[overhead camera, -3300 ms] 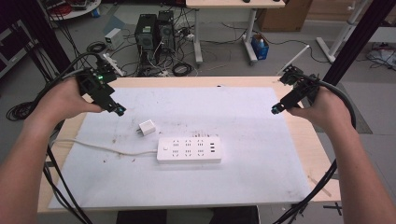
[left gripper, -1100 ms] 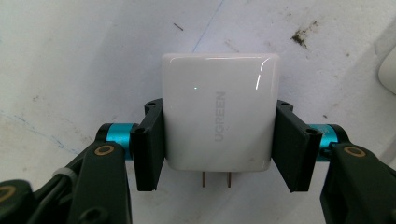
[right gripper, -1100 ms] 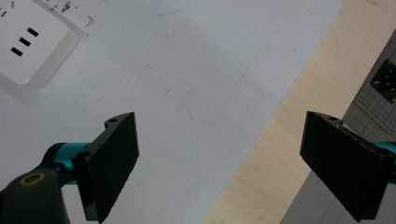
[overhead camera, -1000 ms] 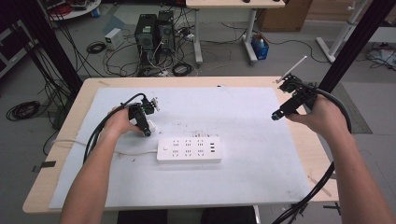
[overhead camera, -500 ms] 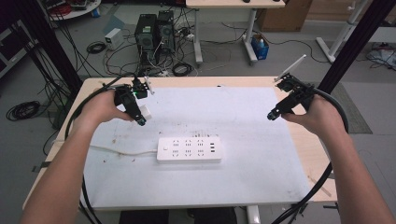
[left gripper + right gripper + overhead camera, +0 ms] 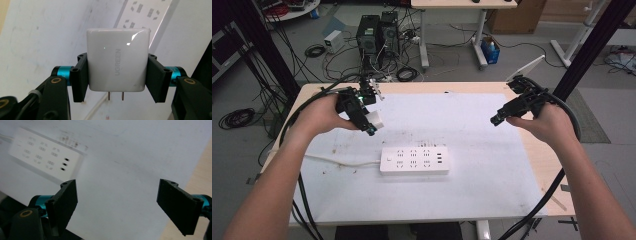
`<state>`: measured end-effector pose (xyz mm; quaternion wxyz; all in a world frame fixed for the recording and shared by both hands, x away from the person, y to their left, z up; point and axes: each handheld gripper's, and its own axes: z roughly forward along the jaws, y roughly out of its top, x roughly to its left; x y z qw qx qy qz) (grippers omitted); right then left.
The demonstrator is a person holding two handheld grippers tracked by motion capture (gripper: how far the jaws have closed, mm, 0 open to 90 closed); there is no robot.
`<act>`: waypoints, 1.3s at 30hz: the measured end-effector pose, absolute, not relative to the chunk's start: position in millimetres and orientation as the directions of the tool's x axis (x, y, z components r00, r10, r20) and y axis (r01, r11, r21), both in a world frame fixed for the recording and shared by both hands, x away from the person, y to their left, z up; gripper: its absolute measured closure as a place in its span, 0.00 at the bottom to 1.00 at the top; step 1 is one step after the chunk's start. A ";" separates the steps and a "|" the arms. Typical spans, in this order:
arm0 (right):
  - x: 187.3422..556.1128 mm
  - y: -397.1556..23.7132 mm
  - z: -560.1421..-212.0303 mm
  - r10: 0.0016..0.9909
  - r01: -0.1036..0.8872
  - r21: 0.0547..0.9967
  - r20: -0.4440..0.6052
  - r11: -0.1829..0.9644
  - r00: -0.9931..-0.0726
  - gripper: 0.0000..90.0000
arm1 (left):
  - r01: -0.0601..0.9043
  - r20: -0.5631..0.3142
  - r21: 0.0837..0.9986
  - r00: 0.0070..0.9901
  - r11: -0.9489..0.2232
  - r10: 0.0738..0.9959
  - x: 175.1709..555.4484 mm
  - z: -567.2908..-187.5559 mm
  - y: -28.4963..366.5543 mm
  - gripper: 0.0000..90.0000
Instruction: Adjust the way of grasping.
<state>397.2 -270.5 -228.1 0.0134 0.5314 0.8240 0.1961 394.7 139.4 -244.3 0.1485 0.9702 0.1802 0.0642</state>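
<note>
1. Two grippers show in the high view. The left gripper [image 6: 371, 126] has lifted the charger [image 6: 375, 120] off the mat [image 6: 472, 190], where it lay beside the strip [image 6: 414, 160] 3.3 s ago; it now hangs above the mat's far-left part, up and left of the strip. The right gripper [image 6: 497, 120] has stayed near the far-right edge, held above the mat. The strip lies mid-mat, its cord [image 6: 339, 161] running off left. Bare mat lies open between the two grippers and in front of the strip; the table [image 6: 557, 185] shows as a wooden border around the mat.

2. Left gripper view: the left gripper [image 6: 117, 72] has its jaws pinched on the charger [image 6: 117, 60], one on each side face. The charger is a glossy white block marked UGREEN, with two metal prongs [image 6: 115, 96] pointing toward the camera. The strip [image 6: 146, 15] lies behind it on the mat [image 6: 37, 37].

3. Right gripper view: the right gripper [image 6: 117, 197] has its jaws spread wide, with nothing between them. Below lies the mat [image 6: 125, 157], with the strip [image 6: 42, 155] blurred at upper left and the table [image 6: 200, 170] edge at right.
</note>
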 end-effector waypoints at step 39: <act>391.0 -183.5 -265.6 0.610 0.966 0.206 0.749 0.156 -0.258 0.65 | -0.059 0.135 0.701 0.990 -0.711 0.051 376.9 -266.8 20.9 0.47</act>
